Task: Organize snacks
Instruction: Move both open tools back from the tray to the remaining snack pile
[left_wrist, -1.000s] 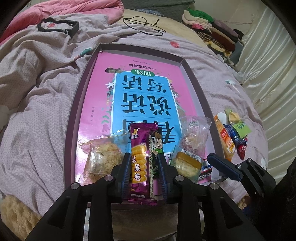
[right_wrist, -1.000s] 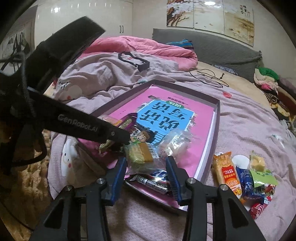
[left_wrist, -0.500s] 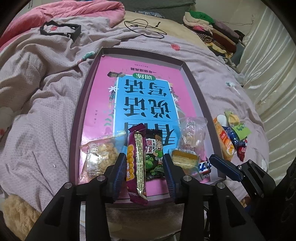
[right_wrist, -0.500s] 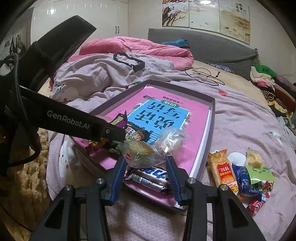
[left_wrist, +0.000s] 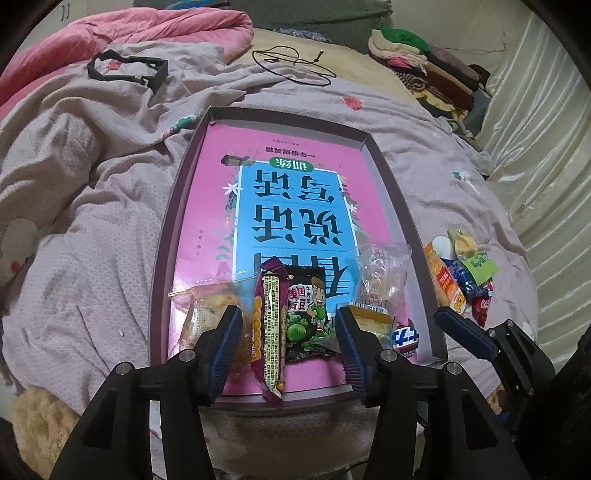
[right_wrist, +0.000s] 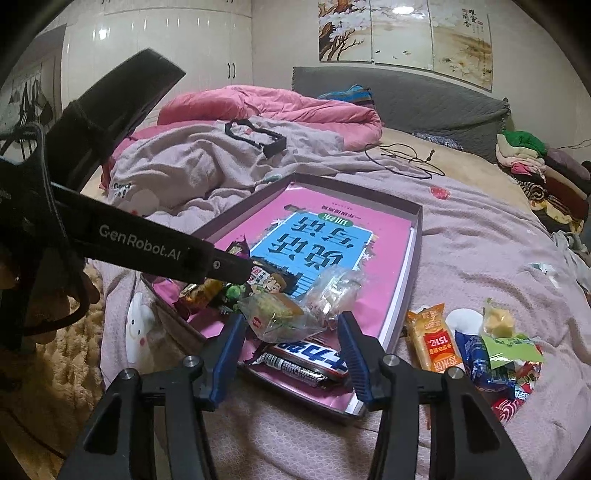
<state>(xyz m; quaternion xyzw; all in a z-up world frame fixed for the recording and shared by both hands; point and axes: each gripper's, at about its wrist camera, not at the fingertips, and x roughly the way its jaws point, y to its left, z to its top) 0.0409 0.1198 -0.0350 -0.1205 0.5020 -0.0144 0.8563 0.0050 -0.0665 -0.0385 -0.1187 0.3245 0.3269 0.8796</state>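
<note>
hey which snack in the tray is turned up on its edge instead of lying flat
The purple corn-roll packet, between the left gripper's open fingers. It stands on edge, seam up and overhanging the tray rim; the others lie flat.

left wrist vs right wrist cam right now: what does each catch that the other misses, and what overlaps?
Left wrist only: the clear-wrapped pastry at the tray's left end and the whole purple corn-roll pack, lying free between the open left gripper.

Right wrist only: the Snickers bar nearly in full under the clear cake pack, the white wardrobe and wall paintings.

Both: the tray lined with a pink book, the green pea pack, the loose snack pile on the bedspread, and the open right gripper.
</note>
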